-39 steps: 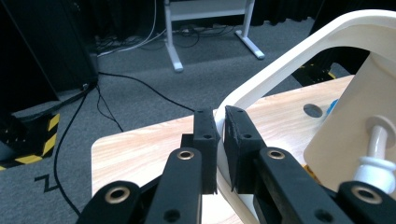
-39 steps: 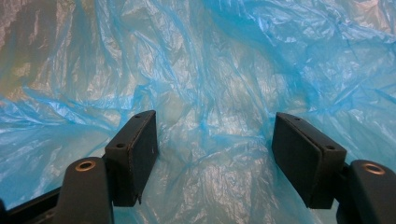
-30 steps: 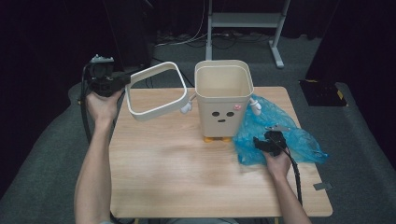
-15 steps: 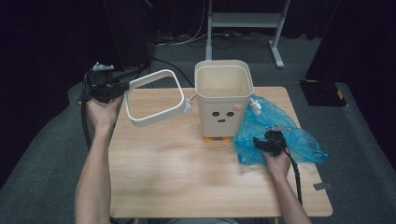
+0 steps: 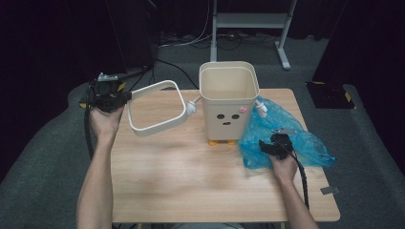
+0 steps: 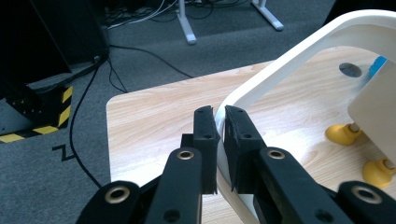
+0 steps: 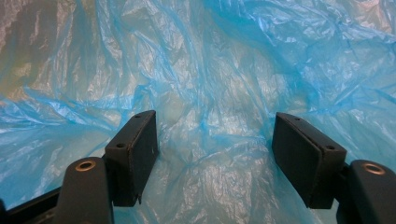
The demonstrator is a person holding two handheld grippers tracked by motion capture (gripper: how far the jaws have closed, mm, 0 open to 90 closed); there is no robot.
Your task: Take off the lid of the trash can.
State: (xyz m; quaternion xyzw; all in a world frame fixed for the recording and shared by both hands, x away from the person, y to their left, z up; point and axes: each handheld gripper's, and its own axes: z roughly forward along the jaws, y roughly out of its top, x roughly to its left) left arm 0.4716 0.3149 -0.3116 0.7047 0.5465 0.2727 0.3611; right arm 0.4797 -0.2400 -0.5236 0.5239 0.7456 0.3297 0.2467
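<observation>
We see one bin (image 5: 229,102), one blue bag (image 5: 296,143) under our wide-apart right gripper (image 5: 267,147), and one white ring (image 5: 155,112) pinched by our left gripper (image 5: 125,95).

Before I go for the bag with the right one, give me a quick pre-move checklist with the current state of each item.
1. Left hand-held gripper clamped on the white ring frame: ok, jaws pinch its rim.
2. Ring frame off the bin: ok, it is held out to the left of the bin.
3. Bin upright with open top: ok, it stands on its yellow feet.
4. Right hand-held gripper open: ok, jaws stand wide apart.
5. Right hand-held gripper over the blue plastic bag: ok, bag lies beneath and between the jaws.
6. A single bag layer or edge lined up to pinch: cannot tell, the plastic is crumpled.
</observation>
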